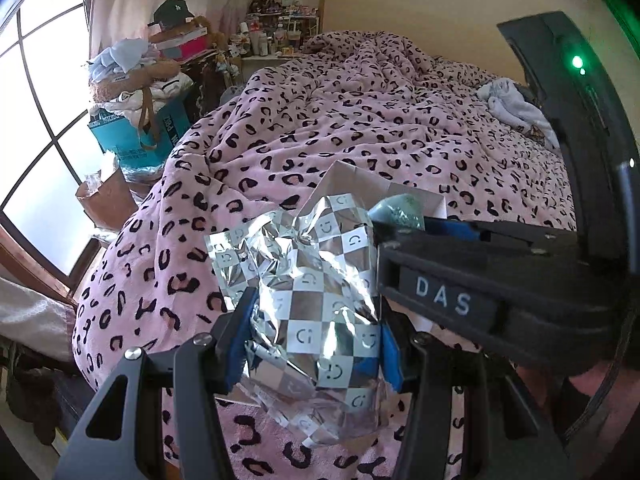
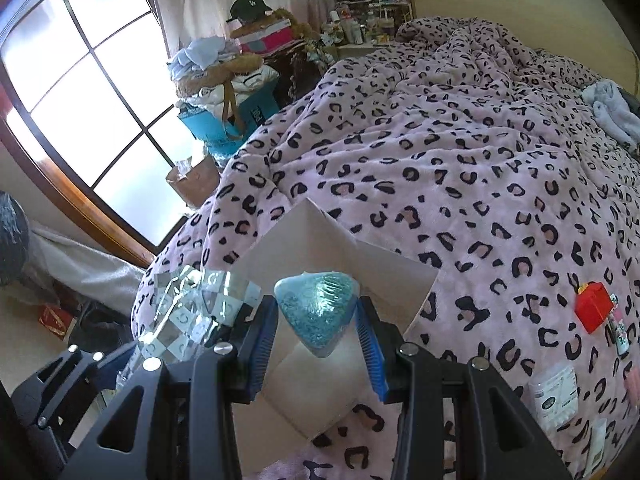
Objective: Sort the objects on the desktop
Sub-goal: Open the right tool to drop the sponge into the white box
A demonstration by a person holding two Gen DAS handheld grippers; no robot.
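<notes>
Pinching a crinkled silver checkered foil bag, the left hand-held gripper has both blue pads pressed into its sides; bag's lower end is cut off behind the fingers. Right hand-held gripper clamps a teal glittery heart-shaped item in clear wrap, above an open white cardboard box on the pink leopard-print bed cover. Box interior is mostly hidden by both hand-held grippers, contents can't tell. Red small box and a cotton-swab tub lie near the right edge, w/ labels too small to read and other bits cut off.
</notes>
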